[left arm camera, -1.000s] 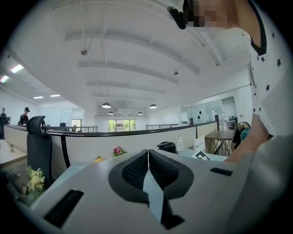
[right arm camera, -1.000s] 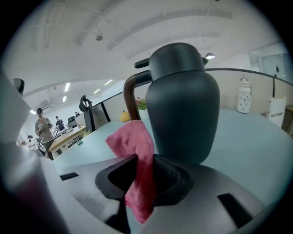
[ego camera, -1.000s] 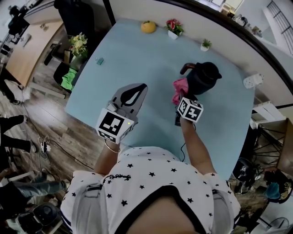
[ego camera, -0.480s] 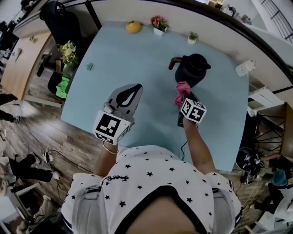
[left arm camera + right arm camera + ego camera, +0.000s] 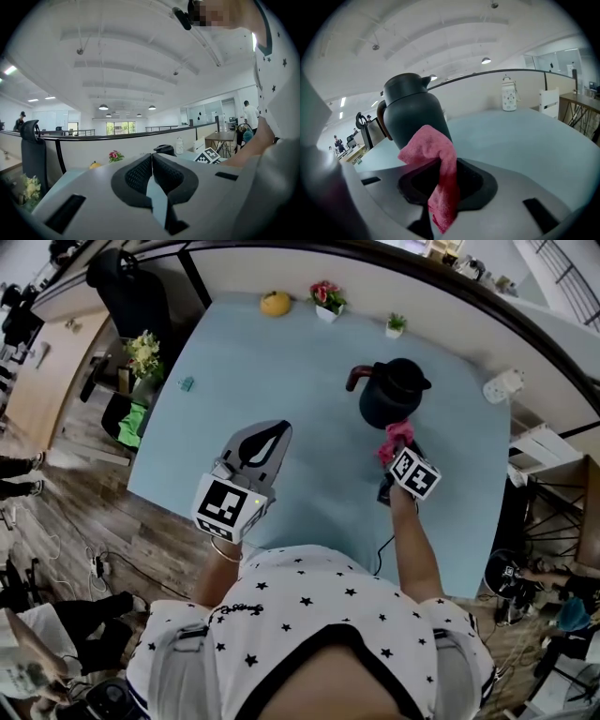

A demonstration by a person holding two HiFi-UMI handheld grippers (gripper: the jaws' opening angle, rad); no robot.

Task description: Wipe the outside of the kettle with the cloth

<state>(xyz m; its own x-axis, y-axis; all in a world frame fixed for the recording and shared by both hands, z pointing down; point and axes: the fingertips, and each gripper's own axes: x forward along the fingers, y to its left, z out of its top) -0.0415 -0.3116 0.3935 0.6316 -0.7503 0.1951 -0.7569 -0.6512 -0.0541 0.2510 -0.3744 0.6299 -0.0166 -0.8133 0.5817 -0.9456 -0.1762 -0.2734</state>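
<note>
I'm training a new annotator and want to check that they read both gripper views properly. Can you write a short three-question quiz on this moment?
1. True or false: the left gripper and the right gripper are both shut on nothing.
2. Which one clamps the crumpled pink fabric cloth? A: the left gripper. B: the right gripper. C: neither.
3. Fill in: in the head view, the handle of the rounded dark grey kettle points toward the picture's ___ side.

Key: 1 false, the right gripper holds the cloth; 2 B; 3 left.
</note>
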